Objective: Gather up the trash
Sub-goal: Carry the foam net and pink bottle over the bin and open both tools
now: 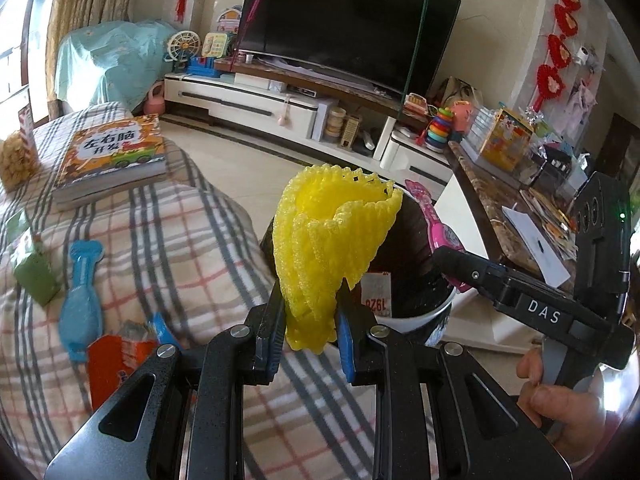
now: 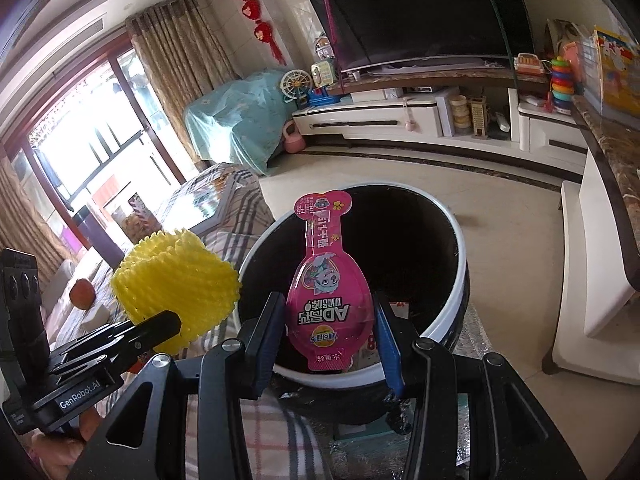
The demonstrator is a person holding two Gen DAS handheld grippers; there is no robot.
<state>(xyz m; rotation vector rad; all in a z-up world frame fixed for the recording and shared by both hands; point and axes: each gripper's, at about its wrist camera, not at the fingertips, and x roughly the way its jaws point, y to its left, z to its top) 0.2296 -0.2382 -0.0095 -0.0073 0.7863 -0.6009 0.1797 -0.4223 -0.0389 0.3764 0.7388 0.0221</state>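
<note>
My left gripper (image 1: 311, 312) is shut on a yellow foam fruit net (image 1: 334, 240), which stands up between the pads at the near rim of the bin. My right gripper (image 2: 326, 328) is shut on a pink spoon-shaped snack packet (image 2: 326, 280), held upright over the bin's mouth. The round black bin (image 2: 456, 280) with a white rim sits on the floor beside the plaid-covered sofa. In the left wrist view the right gripper (image 1: 444, 254) comes in from the right with the pink packet (image 1: 434, 220) over the bin (image 1: 416, 312). The right wrist view shows the left gripper (image 2: 172, 324) with the yellow net (image 2: 176, 280) at the left.
On the plaid cover (image 1: 168, 240) lie a blue packet (image 1: 82, 304), an orange wrapper (image 1: 116, 364), a green carton (image 1: 36, 276) and a children's book (image 1: 116, 152). A TV stand (image 1: 280, 100) runs along the far wall. A marble-topped table (image 1: 492, 196) crowds the right.
</note>
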